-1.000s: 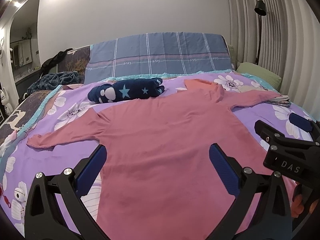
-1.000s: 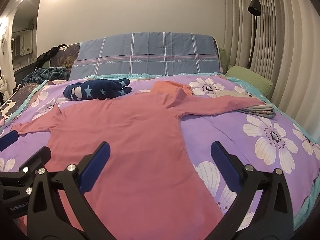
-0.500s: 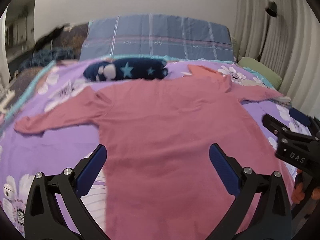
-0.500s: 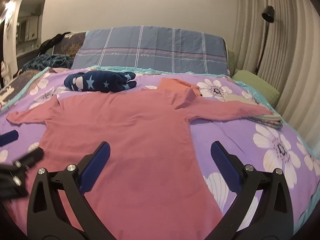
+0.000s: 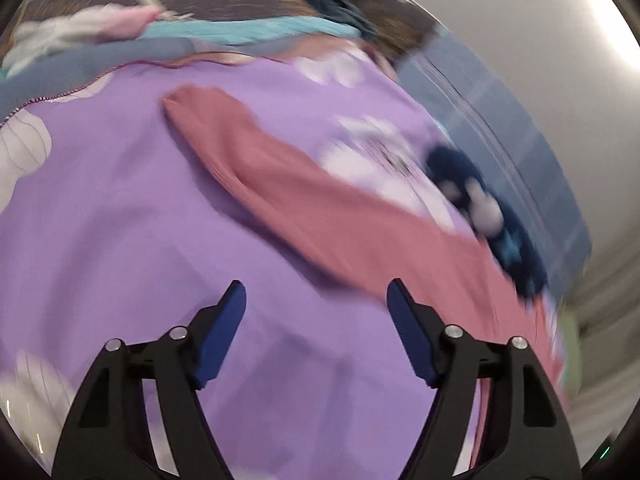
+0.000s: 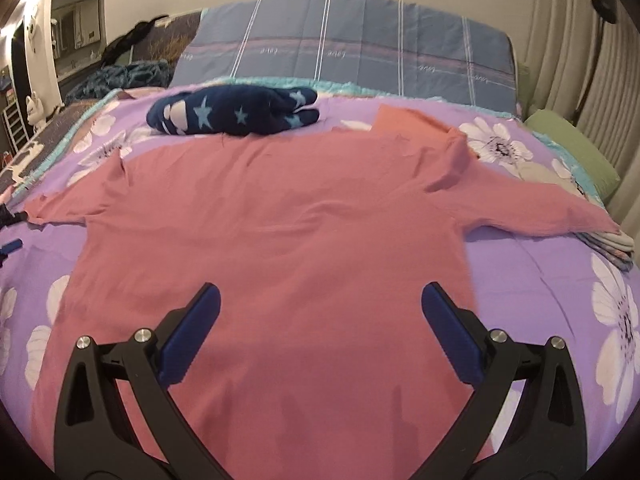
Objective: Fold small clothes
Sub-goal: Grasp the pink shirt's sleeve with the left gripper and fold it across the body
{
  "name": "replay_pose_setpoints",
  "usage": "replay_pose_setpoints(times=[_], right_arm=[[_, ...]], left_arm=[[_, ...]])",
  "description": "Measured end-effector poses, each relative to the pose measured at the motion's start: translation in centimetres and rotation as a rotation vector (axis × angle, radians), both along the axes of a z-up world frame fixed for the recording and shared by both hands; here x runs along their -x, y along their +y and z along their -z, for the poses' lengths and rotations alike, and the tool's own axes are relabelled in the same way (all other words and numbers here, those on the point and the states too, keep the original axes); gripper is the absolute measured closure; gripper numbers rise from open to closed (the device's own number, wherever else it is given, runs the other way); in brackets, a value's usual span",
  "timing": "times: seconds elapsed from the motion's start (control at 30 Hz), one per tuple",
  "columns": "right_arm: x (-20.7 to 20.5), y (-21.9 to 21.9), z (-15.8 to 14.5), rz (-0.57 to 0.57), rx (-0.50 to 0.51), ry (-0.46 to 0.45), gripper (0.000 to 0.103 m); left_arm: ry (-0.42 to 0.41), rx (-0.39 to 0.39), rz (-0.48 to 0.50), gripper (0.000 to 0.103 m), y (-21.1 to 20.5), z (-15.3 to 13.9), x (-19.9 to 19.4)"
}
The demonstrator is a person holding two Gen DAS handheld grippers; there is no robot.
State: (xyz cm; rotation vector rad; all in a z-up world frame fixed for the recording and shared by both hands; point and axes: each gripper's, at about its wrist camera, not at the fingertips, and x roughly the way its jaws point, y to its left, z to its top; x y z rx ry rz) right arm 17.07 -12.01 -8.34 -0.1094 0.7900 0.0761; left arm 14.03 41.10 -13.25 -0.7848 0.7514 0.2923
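A pink long-sleeved shirt (image 6: 272,220) lies spread flat on the purple flowered bedspread (image 6: 540,264), both sleeves out to the sides. My right gripper (image 6: 318,300) is open and empty, hovering over the shirt's lower body. My left gripper (image 5: 316,296) is open and empty, above the bedspread just short of the shirt's left sleeve (image 5: 288,192); that view is blurred and tilted. The left gripper's tips also show at the right wrist view's left edge (image 6: 10,232), near the sleeve cuff.
A navy star-patterned bundle (image 6: 232,112) lies beyond the shirt's collar. A blue plaid pillow (image 6: 352,48) stands at the headboard. Folded clothes (image 6: 608,244) lie under the right sleeve end. A green cushion (image 6: 572,144) sits at right, a teal blanket (image 6: 120,76) at left.
My left gripper has swung left and tilted, from over the shirt's body to the left sleeve, and its jaws have narrowed somewhat. My right gripper has shifted left over the shirt's body.
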Motion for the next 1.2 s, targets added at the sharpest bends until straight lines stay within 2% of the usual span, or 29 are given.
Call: replay_pose_setpoints(times=[0.13, 0.2, 0.27, 0.3, 0.4, 0.47, 0.57, 0.7, 0.73, 0.83, 0.97, 1.0, 1.1, 1.13, 1.2], right_arm=[[-1.9, 2.2, 0.6, -0.034, 0.044, 0.003, 0.002], [-2.7, 3.3, 0.7, -0.059, 0.056, -0.001, 0.002], [-3.4, 4.1, 0.9, -0.076, 0.06, -0.002, 0.002], [-3.7, 4.6, 1.0, -0.086, 0.06, -0.001, 0.002], [-4.2, 5.2, 1.3, -0.101, 0.057, 0.005, 0.002], [-4.4, 5.3, 1.5, -0.105, 0.059, 0.008, 0.002], [-4.3, 4.7, 1.4, -0.099, 0.06, -0.003, 0.002], [-4.0, 3.0, 0.9, -0.069, 0.037, -0.011, 0.002], [-3.9, 2.6, 0.8, -0.062, 0.03, -0.012, 0.002], [-3.2, 0.6, 0.2, -0.035, 0.002, -0.027, 0.002], [-2.5, -2.3, 0.0, 0.02, 0.007, -0.041, 0.002], [-2.4, -3.1, 0.0, 0.036, 0.003, -0.04, 0.002], [-2.2, -5.7, 0.1, 0.092, -0.022, -0.032, 0.002], [-2.2, -6.7, 0.2, 0.114, -0.037, -0.027, 0.002], [-2.3, -8.5, 0.5, 0.15, -0.074, -0.005, 0.002]], left_arm=[[-0.005, 0.036, -0.117, 0.032, 5.4, 1.1, -2.7], [0.009, 0.066, -0.167, 0.044, 7.3, 2.0, -3.8], [0.011, 0.077, -0.208, 0.07, 8.7, 2.7, -4.3], [0.007, 0.081, -0.224, 0.079, 9.4, 2.9, -4.4], [-0.023, 0.098, -0.25, 0.098, 10.5, 3.0, -4.6], [-0.048, 0.087, -0.237, 0.099, 9.7, 1.9, -4.5], [-0.13, 0.001, -0.118, 0.1, 6.1, -2.1, -5.2], [-0.26, -0.092, 0.125, 0.1, -2.1, -9.1, -7.0], [-0.299, -0.119, 0.209, 0.1, -5.4, -11.1, -7.6], [-0.37, -0.146, 0.416, 0.1, -13.7, -14.4, -9.0], [-0.409, -0.149, 0.656, 0.1, -24.6, -15.4, -10.5], [-0.405, -0.138, 0.723, 0.1, -27.8, -14.9, -11.1], [-0.368, -0.123, 0.851, 0.097, -34.2, -12.6, -12.0], [-0.34, -0.125, 0.9, 0.091, -36.6, -11.1, -12.4], [-0.263, -0.127, 0.958, 0.036, -39.7, -8.6, -12.2]])
